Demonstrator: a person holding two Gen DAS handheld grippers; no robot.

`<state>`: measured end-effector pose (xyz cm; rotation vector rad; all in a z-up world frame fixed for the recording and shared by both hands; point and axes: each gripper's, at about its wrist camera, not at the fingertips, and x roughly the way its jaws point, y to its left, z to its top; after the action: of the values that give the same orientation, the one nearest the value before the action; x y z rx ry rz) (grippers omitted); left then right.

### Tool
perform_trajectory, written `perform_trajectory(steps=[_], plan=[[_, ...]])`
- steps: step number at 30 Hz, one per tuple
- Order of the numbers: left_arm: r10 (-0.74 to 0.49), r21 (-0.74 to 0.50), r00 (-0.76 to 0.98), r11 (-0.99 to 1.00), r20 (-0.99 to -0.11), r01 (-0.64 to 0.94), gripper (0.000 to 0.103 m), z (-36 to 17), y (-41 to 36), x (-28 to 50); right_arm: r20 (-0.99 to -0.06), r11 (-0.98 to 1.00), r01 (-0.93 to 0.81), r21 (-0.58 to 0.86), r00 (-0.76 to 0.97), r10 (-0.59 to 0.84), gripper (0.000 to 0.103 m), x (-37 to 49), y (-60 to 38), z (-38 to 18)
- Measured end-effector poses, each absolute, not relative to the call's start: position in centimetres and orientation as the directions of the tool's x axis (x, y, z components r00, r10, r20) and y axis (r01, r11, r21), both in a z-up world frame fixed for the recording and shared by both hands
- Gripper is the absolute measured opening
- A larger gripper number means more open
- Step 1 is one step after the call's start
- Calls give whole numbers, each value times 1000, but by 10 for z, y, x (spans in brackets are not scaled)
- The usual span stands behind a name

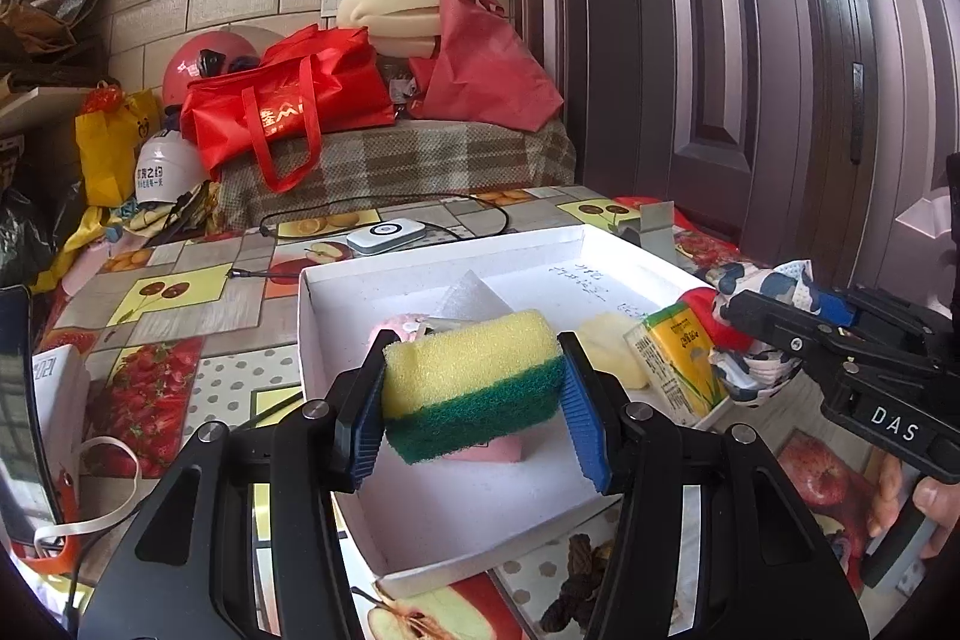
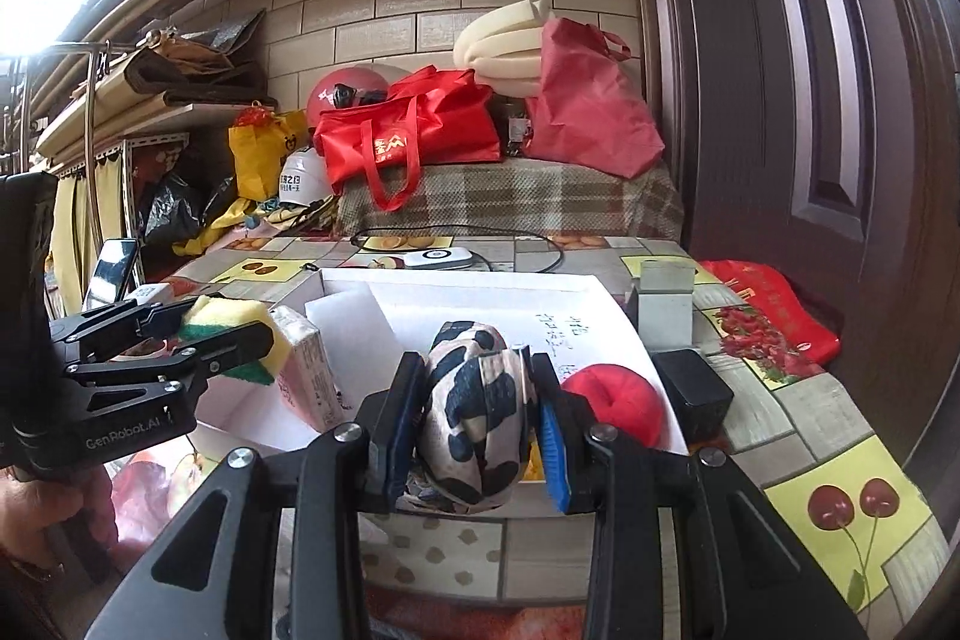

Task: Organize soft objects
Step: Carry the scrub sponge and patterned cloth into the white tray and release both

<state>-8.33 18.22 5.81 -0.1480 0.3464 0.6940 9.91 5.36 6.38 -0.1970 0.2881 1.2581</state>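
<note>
The left wrist view shows the left gripper [image 1: 474, 388] clamped on a yellow-and-green scouring sponge [image 1: 471, 379] at lower centre, held above the white shallow box [image 1: 336, 280]. Only this view shows a pale yellow lump [image 1: 612, 340] in the box, partly hidden by a green-and-yellow carton [image 1: 678, 370] leaning at the box's right edge; what the lump is cannot be made out.

The right wrist view shows the right gripper [image 2: 474, 424] closed on a cow-patterned fabric bundle [image 2: 471, 412] at lower centre, over the near edge of the box [image 2: 480, 280]. Only here is the red plush ball [image 2: 618, 403] plainly seen, lying in the box just right of the bundle, with a black block [image 2: 690, 388] beside it on the table. A pink carton [image 2: 312, 376] stands tilted in the box at left; from the left wrist it is mostly covered by the sponge.

The table carries a fruit-print oilcloth [image 2: 828, 460]. Behind it are a plaid-covered ledge [image 1: 420, 160] with red bags [image 1: 288, 94], a tiled wall, and a dark door at right.
</note>
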Motion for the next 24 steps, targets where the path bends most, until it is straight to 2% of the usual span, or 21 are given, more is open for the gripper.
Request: perform_trajectory(steps=[6, 11, 14, 19, 24], plan=[[620, -54, 698, 732, -360, -679, 52, 58, 202, -80, -343, 242, -970, 10, 224, 912, 35, 98, 85, 63], [615, -98, 684, 712, -392, -696, 52, 55, 219, -77, -428, 144, -990, -13, 135, 894, 35, 92, 116, 58], [613, -109, 675, 702, -411, -704, 52, 53, 225, -74, -467, 182, -983, 5, 159, 870, 35, 104, 130, 56], [637, -90, 646, 679, -420, -728, 52, 53, 229, -69, -459, 283, -958, 55, 227, 859, 35, 125, 133, 56], [652, -74, 630, 668, -423, -741, 52, 52, 230, -66, -438, 259, -966, -16, 240, 866, 35, 110, 131, 57]])
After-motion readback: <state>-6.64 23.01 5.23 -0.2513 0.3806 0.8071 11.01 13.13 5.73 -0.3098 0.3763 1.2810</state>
